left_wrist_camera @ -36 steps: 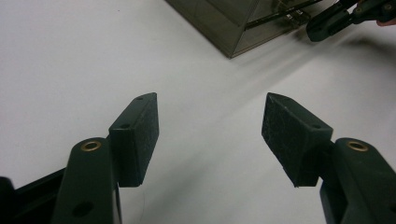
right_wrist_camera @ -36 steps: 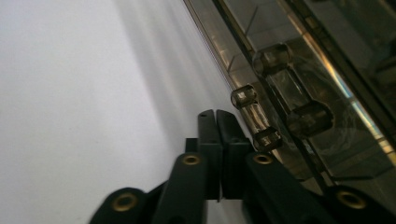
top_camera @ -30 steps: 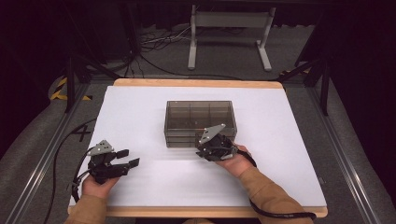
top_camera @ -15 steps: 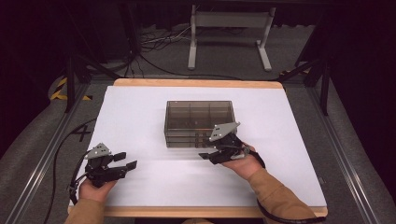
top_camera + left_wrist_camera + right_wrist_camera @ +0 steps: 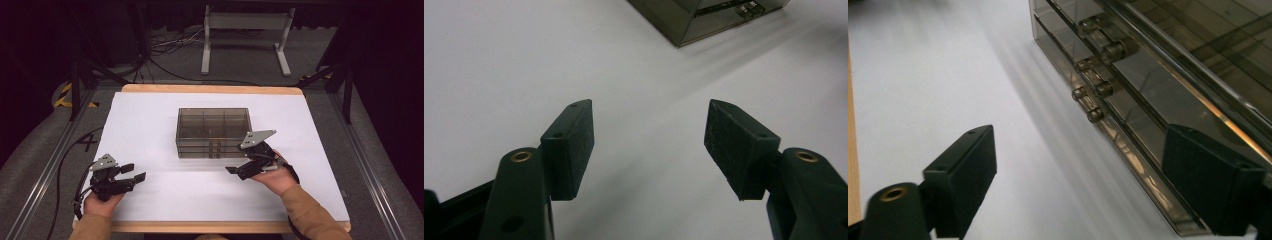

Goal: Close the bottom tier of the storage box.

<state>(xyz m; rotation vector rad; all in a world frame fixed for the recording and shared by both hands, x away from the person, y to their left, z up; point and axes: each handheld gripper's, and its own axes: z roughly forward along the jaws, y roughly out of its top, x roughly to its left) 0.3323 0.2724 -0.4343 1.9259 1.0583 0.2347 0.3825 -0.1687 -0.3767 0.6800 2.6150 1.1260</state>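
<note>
A smoky clear drawer box (image 5: 212,131) stands in the middle of the white table top (image 5: 150,125). Its small round drawer knobs (image 5: 1094,70) face the near side. My right gripper (image 5: 241,168) hovers by the box's front right corner, jaws pointing left. They have just been opening and stand open with nothing gripped; the box front (image 5: 1148,125) runs close past the right-hand jaw. My left gripper (image 5: 134,172) rests open near the table's front left, nothing between its pads (image 5: 569,145). The box's corner (image 5: 704,22) lies far ahead of it.
A wooden rim (image 5: 210,226) edges the table's near side. Metal rails (image 5: 45,170) run along both sides. Behind the table stand a grey metal frame (image 5: 245,40) and loose cables (image 5: 165,50) on the floor.
The right gripper has drawn away from the box's front to the right and lifted a little, and its jaws have spread apart. The left gripper has stayed put.
</note>
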